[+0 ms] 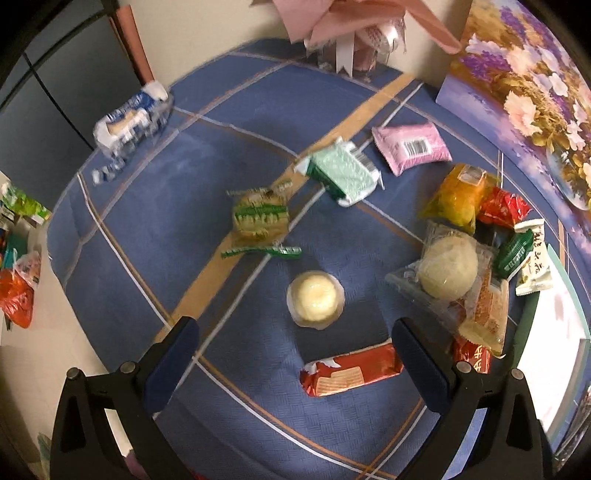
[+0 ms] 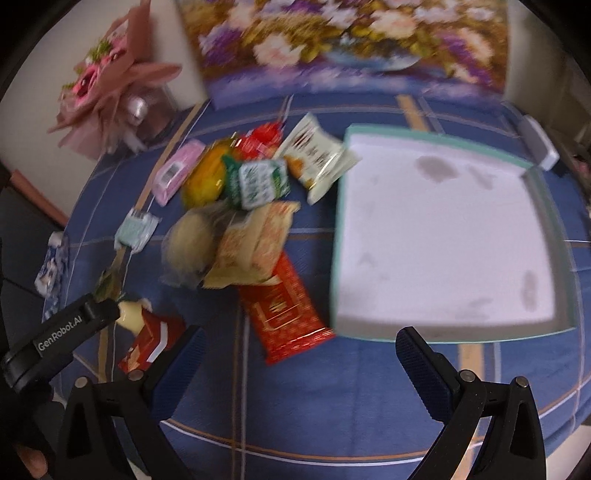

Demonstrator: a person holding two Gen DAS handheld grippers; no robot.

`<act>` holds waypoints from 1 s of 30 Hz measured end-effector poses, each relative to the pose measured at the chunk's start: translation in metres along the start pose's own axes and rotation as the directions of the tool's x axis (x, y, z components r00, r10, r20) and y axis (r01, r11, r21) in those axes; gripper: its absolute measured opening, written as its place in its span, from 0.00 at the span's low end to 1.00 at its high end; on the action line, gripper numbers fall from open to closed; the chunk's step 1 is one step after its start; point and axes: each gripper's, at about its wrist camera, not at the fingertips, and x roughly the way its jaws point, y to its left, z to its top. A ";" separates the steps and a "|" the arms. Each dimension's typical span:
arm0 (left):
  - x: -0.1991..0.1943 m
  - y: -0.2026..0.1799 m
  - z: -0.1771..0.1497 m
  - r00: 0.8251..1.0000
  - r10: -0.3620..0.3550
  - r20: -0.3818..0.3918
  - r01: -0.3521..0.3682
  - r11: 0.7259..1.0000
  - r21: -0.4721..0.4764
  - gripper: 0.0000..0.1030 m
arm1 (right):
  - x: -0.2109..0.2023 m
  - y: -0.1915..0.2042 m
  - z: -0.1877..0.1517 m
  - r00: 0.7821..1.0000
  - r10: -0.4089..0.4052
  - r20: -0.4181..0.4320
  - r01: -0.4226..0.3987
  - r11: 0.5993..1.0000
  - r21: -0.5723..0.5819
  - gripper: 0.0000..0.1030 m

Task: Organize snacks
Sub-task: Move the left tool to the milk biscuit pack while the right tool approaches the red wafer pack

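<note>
Snacks blurred; box edge cropped.

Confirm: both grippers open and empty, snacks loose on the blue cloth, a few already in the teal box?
Not quite. The right wrist view shows the teal box holding no snacks. The rest stands: left gripper and right gripper open and empty, snacks loose on the blue cloth.

My counter is covered with a blue cloth crossed by tan and white stripes. Behind it stands a plain cream wall. A painting of flowers in purple, white and gold leans against that wall at the back of the counter. A bouquet wrapped in pink paper stands in the corner beside it. Past the counter's left edge I see a dark panelled surface and a pale floor. The light is dim and warm.
</note>
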 end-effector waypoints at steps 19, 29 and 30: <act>0.051 -0.009 -0.003 0.977 -0.062 -0.202 0.063 0.998 0.002 1.00 | 0.079 0.037 -0.007 0.980 0.034 -0.198 -0.059 0.991 -0.123 1.00; 0.042 -0.008 -0.003 0.979 -0.062 -0.193 0.061 0.998 -0.010 1.00 | 0.098 0.060 0.002 0.986 -0.005 -0.167 -0.019 0.990 -0.141 0.88; 0.042 -0.009 -0.004 0.979 -0.061 -0.193 0.060 0.998 -0.011 1.00 | 0.099 0.064 0.001 0.987 -0.020 -0.159 -0.004 0.989 -0.149 0.84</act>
